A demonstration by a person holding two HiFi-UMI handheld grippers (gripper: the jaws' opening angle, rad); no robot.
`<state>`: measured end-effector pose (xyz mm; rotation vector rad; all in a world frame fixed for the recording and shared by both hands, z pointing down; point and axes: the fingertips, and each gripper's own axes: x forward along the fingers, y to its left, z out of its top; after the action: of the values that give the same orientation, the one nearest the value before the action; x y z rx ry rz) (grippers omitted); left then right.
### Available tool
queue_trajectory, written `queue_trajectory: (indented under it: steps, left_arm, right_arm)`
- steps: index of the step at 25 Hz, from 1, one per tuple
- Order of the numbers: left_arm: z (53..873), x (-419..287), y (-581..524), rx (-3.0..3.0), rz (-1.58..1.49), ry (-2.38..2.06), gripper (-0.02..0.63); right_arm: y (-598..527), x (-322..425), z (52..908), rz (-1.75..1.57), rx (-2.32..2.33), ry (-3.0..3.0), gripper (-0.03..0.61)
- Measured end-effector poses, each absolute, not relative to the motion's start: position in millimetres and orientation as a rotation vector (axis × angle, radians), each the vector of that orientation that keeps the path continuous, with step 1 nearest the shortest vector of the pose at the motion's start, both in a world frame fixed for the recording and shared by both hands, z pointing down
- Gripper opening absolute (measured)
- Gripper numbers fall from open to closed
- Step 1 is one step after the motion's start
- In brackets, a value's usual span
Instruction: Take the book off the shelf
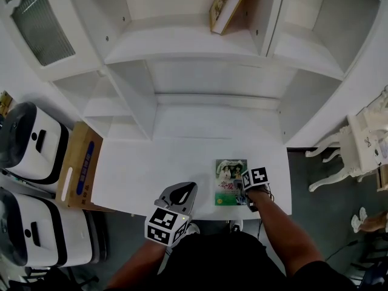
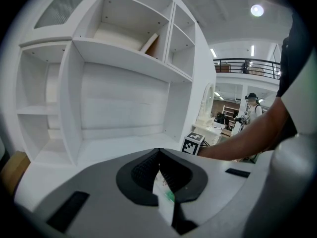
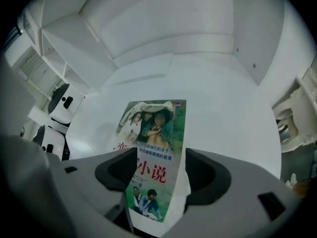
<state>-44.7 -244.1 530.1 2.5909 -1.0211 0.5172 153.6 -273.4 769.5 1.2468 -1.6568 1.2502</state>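
Have the book [image 1: 231,182] flat on the desk top [image 1: 151,168], long axis pointing at the shelf unit, near end between the wide-spread jaws of the right gripper [image 3: 159,172], not pinched. Left gripper [image 1: 180,194] closed on nothing, just beside. Second book [image 1: 224,5] leaning on upper shelf, well apart.

Both grippers are smooth pale-grey shells lined with black ribbed pads [image 2: 141,171]. The left gripper [image 1: 185,192] carries its black-and-white checked left cube [image 1: 165,226] at seven o'clock. The right gripper [image 1: 242,193] has its right cube [image 1: 256,177] at one o'clock. The person wears a black top [image 1: 224,260].
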Motion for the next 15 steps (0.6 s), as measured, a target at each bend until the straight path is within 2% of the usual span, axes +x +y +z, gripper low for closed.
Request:
queue_trajectory:
  steps: [7,15]
  left_arm:
    - [530,-46,-240,2.609,0.515,-0.989,0.011]
    - [532,-60,-234,2.613,0.517,-0.945,0.011]
  right_arm:
    - [-292,156,725,1.191,1.426,-1.832,0.288]
    - [-274,125,641,1.243,1.623,-2.229,0.285]
